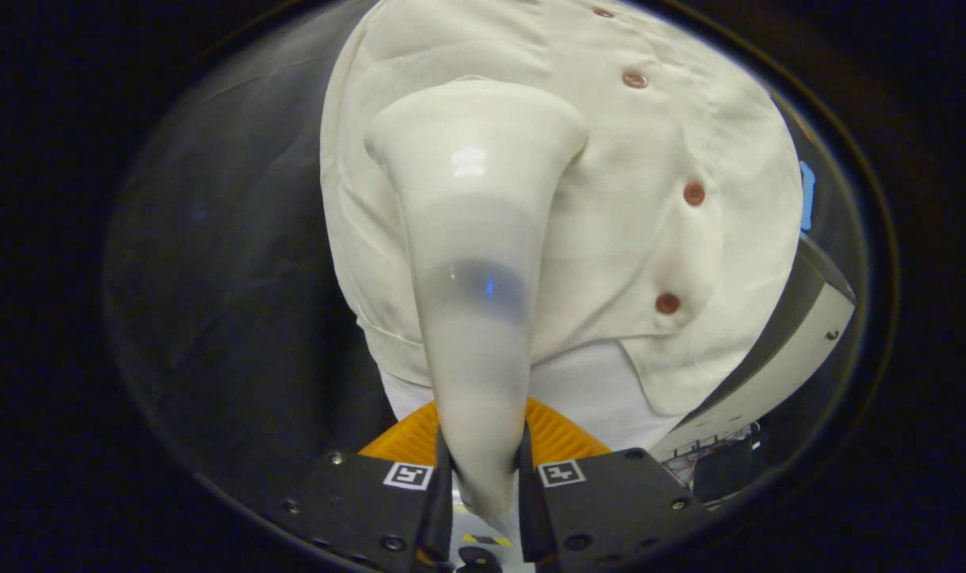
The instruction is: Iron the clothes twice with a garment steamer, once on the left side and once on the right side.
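Note:
A cream garment steamer [475, 263] rises from between my fingers, its handle narrow at the bottom and its wide head flaring out at the far end. My gripper [483, 465] is shut on the steamer's handle, one finger pressing each side. The steamer's head lies against a cream button-up shirt [650, 159] that hangs beyond the fingers, on the part of the cloth to the left of its row of brown buttons [694, 193]. A small blue light glows on the handle.
A white layer [586, 390] shows beneath the shirt's hem. An orange ribbed part [558, 434] sits just behind the fingers. To the right of the shirt stands a grey and white panel [801, 334]. Dark cloth [236, 278] hangs to the left.

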Demonstrator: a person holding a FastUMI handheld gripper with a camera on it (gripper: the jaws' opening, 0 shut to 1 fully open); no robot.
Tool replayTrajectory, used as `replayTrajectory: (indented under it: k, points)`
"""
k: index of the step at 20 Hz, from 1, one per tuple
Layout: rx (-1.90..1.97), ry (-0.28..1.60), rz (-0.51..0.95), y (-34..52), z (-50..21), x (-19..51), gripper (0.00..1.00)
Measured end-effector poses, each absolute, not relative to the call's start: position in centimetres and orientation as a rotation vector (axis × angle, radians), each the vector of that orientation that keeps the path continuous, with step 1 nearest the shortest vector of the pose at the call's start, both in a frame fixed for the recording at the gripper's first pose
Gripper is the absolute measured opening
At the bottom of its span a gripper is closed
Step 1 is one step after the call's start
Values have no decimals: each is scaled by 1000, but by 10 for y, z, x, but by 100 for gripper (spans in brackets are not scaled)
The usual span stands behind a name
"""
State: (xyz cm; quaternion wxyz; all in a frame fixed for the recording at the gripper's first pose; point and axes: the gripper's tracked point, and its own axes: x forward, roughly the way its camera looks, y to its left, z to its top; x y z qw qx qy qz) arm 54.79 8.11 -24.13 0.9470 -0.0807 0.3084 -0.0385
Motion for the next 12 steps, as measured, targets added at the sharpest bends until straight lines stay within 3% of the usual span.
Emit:
replayTrajectory:
  k: [12]
  points:
    - [7,765,-109,89,-290,503,32]
